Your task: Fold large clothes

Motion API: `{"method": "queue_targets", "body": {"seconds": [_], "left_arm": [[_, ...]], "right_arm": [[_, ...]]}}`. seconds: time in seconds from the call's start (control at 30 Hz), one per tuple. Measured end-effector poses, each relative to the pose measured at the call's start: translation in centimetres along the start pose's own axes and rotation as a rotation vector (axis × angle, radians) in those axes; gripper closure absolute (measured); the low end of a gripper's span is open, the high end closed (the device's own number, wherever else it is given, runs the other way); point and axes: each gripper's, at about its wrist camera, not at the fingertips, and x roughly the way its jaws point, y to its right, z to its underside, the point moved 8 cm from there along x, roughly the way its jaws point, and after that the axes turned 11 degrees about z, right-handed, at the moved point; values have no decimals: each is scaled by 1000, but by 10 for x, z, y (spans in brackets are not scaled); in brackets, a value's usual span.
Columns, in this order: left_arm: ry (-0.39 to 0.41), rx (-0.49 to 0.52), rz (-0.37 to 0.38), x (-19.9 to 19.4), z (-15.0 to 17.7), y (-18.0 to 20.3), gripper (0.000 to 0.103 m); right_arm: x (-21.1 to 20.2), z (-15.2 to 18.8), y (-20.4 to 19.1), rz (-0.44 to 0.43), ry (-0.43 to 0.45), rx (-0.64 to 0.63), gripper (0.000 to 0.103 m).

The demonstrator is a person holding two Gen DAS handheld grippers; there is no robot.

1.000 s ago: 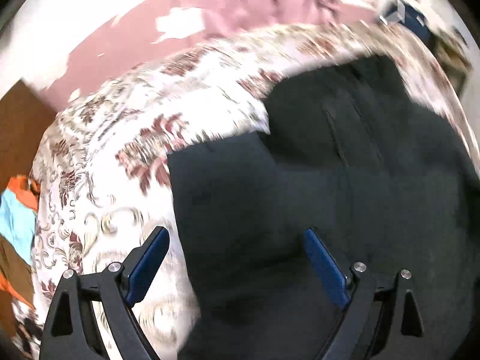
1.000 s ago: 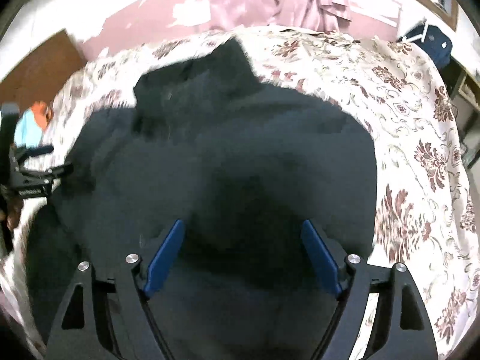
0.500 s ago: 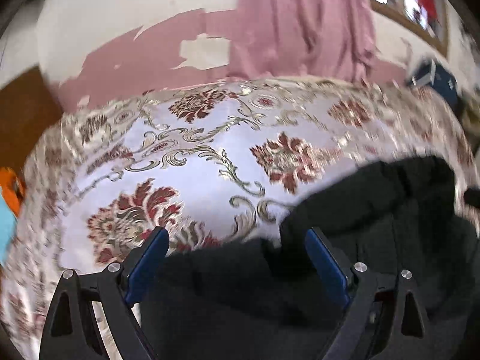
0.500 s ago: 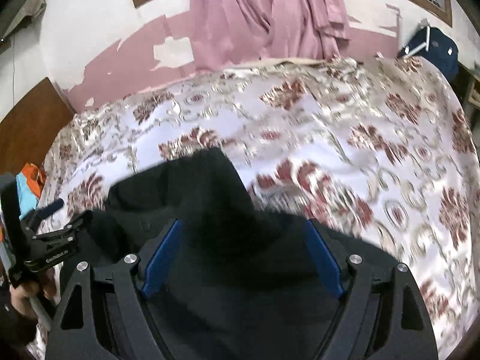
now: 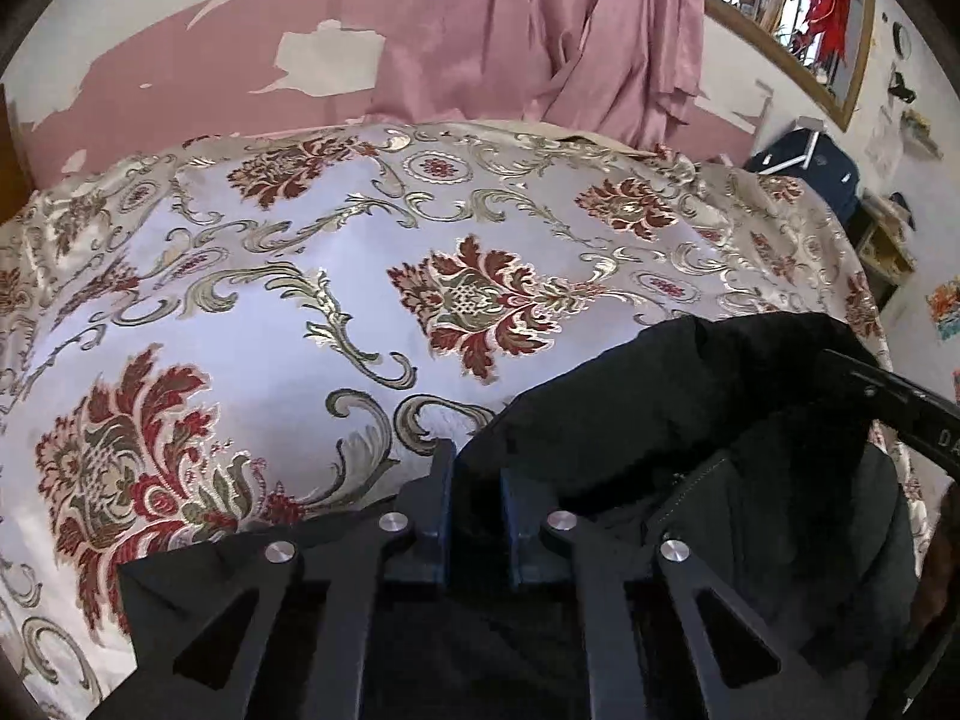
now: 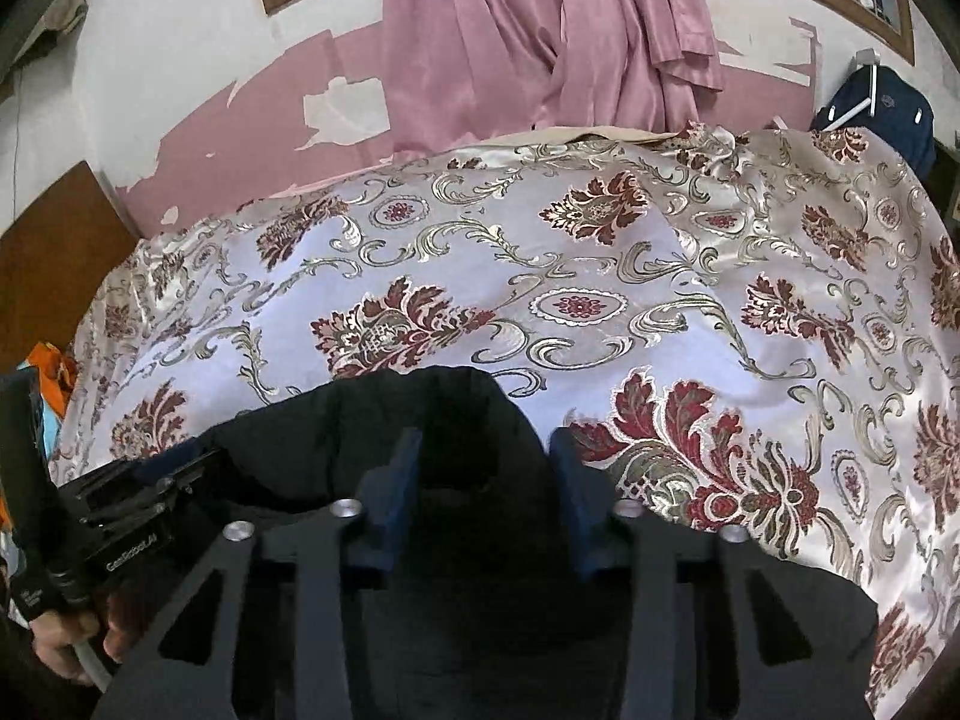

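Observation:
A black garment (image 5: 690,420) lies bunched on the floral bedspread (image 5: 270,330), its far edge towards the wall. My left gripper (image 5: 477,483) is shut on the garment's left corner, with black cloth pinched between the blue pads. In the right wrist view the same garment (image 6: 372,414) fills the gap of my right gripper (image 6: 486,468). Its jaws are closing, and the cloth touches both blue fingers (image 6: 402,474). The left gripper (image 6: 138,504) shows at the left edge of that view, held by a hand (image 6: 66,648). A black arm of the right gripper (image 5: 888,402) crosses the left wrist view at the right.
The bedspread (image 6: 600,300) stretches bare beyond the garment to a peeling pink wall. A pink curtain (image 6: 540,30) hangs behind the bed. A dark blue bag (image 6: 882,108) stands at the back right. A brown board (image 6: 54,240) and orange cloth (image 6: 51,372) sit left.
Both grippers moved across the garment to its far edge, so bare bedspread now fills the views. Both pairs of jaws, wide open before, have closed in on the black cloth.

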Motion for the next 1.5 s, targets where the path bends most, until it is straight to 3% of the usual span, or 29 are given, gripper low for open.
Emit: {"method": "queue_targets", "body": {"seconds": [0.13, 0.33, 0.43, 0.53, 0.73, 0.9, 1.1, 1.23, 1.3, 1.4, 1.43, 1.5], "left_arm": [[37, 0, 18, -25, -2, 5, 96], [105, 54, 41, -89, 0, 13, 97], [93, 105, 64, -113, 18, 19, 97], [35, 157, 77, -118, 51, 25, 98], [-95, 185, 61, -83, 118, 24, 98], [-147, 218, -6, -53, 136, 27, 98], [-148, 280, -61, -29, 149, 27, 97], [-101, 248, -8, -45, 145, 24, 94], [-89, 238, 22, -57, 141, 22, 93], [-67, 292, 33, -82, 136, 24, 90], [-58, 320, 30, -90, 134, 25, 90], [-25, 350, 48, -105, 128, 28, 90]], "right_arm": [[-23, -1, 6, -17, 31, -7, 89], [-80, 6, 20, -50, 133, -65, 95], [-116, 20, 27, -71, 204, -126, 97], [-131, 50, 29, -52, 219, -220, 98], [-110, 112, 32, 22, 135, -374, 98], [-80, 134, 38, 56, 90, -382, 98], [-51, 146, 35, 62, 101, -346, 98], [-57, 145, 37, 35, 117, -327, 98], [-69, 141, 40, -11, 119, -308, 95], [-98, 135, 49, -45, 139, -302, 73], [-108, 131, 52, -63, 157, -295, 61], [-128, 115, 58, -96, 202, -271, 57]]}}
